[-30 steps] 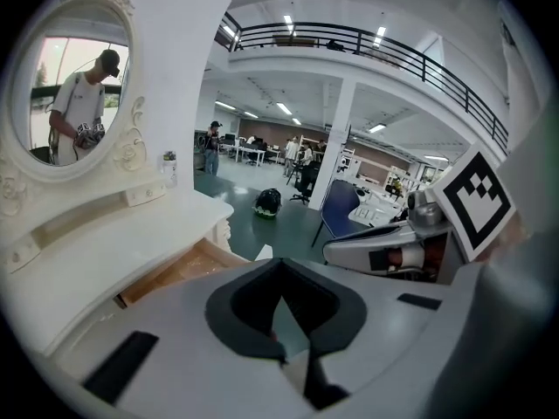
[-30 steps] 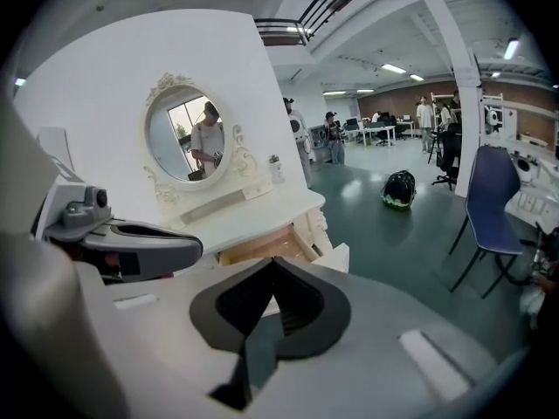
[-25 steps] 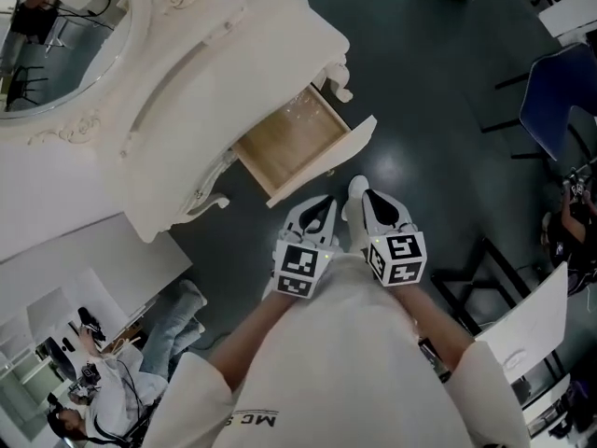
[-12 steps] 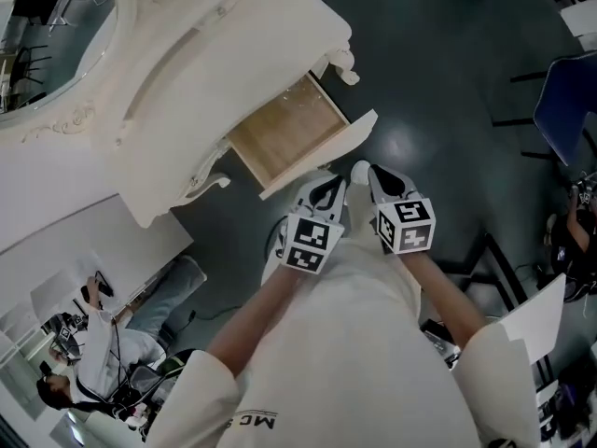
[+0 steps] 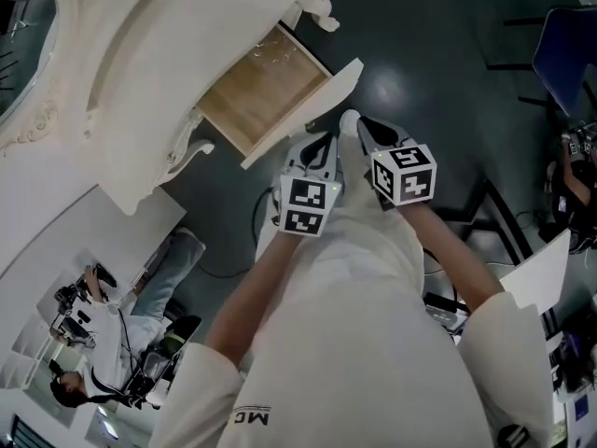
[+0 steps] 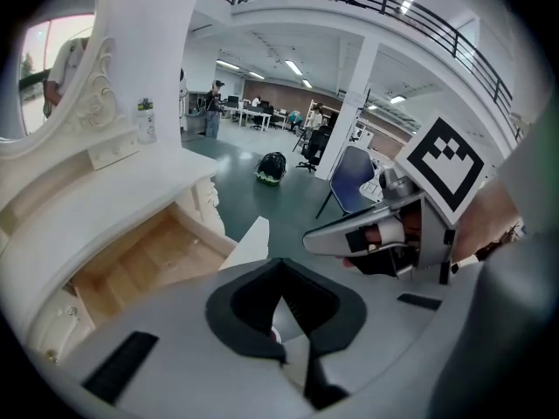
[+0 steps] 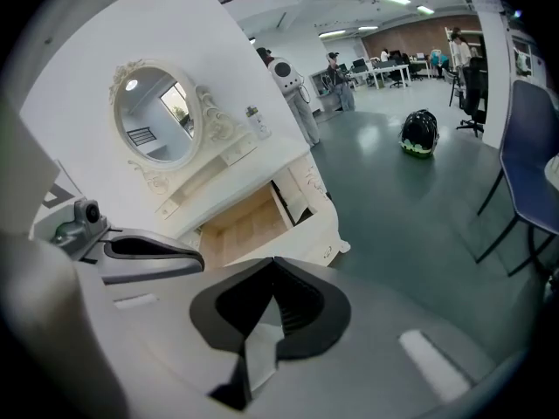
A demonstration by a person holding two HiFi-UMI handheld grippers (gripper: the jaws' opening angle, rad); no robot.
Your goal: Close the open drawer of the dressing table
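Two clenched, empty — left hand-held gripper (image 5: 325, 146), right hand-held gripper (image 5: 354, 124) — near open pale-wood drawer (image 5: 261, 91), carved cream dressing table (image 5: 168, 54).

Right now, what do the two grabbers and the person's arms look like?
The left gripper and right gripper are smooth white shells with pointed tips and dark lining inside. Each carries a cube with black-and-white square patterns. The person wears a white top with short sleeves.
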